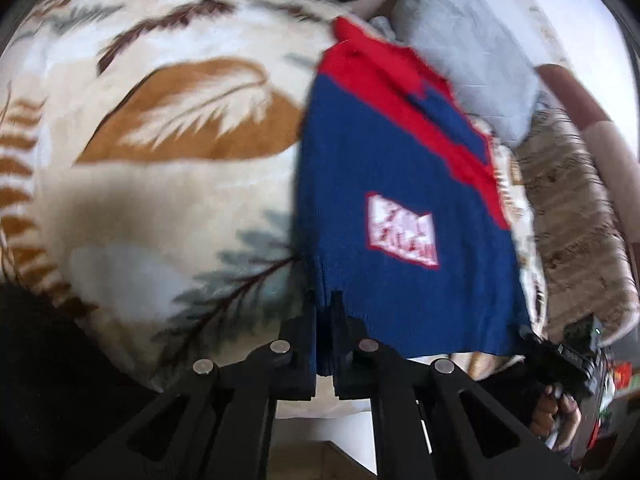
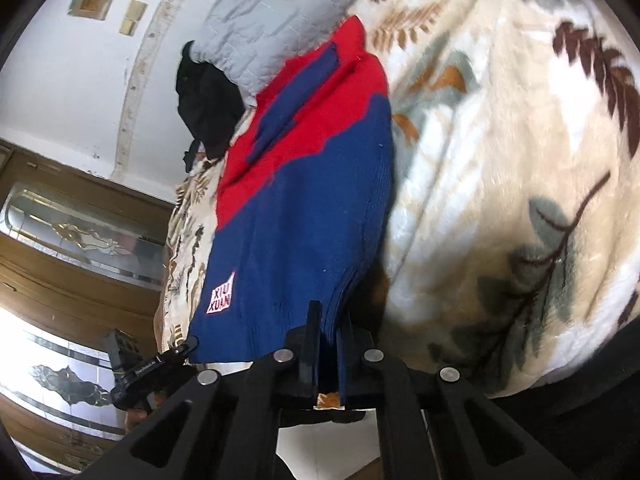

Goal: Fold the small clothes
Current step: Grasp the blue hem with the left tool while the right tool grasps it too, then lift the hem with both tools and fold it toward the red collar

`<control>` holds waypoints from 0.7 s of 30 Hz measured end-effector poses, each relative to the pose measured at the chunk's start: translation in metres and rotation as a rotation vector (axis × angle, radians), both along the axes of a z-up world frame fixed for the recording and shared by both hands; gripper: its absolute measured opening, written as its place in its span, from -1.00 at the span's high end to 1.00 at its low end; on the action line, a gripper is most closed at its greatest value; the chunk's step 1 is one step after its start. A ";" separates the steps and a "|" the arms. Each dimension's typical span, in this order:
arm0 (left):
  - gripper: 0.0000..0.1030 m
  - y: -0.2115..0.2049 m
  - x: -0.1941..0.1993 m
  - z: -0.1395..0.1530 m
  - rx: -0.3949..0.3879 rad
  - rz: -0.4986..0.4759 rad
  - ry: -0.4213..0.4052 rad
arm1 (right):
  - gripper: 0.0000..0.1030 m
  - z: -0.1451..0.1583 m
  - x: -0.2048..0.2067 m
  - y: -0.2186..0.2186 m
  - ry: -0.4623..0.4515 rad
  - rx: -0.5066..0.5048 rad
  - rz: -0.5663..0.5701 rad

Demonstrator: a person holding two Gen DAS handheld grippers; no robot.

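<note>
cream fleece blanket [image 1: 168,200] with brown and grey leaf print | grey quilted pillow [image 2: 280,4] at its far end | black garment [image 2: 208,100] beside pillow | white wall [image 2: 60,80] | mirrored wooden cabinet [image 2: 60,248]

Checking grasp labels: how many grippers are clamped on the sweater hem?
2. The left gripper is shut on one bottom corner of the blue and red knitted sweater; the right gripper is shut on the other corner. None hidden.

Daylight scene, both views motion-blurred and bowed by fisheye with black corners; the window [image 2: 24,344] glares white, and the blanket [image 1: 160,200] carries soft shadow.
</note>
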State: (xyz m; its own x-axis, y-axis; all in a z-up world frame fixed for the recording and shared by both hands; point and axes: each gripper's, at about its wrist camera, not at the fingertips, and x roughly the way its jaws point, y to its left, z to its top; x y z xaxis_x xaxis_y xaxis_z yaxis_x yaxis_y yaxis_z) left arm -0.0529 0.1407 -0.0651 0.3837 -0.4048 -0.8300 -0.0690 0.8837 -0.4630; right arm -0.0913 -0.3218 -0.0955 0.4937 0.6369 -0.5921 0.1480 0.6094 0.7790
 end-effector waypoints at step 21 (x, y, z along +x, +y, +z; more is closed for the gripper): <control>0.92 0.008 0.000 0.038 -0.022 -0.013 -0.114 | 0.88 0.029 -0.010 -0.022 -0.055 0.002 -0.082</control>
State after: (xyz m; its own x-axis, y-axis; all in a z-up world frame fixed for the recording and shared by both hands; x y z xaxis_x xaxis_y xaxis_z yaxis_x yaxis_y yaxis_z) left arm -0.0533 0.1483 -0.0268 0.4700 -0.4279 -0.7720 -0.0030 0.8739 -0.4861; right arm -0.1012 -0.3437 -0.0668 0.5760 0.5947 -0.5609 0.1537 0.5951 0.7888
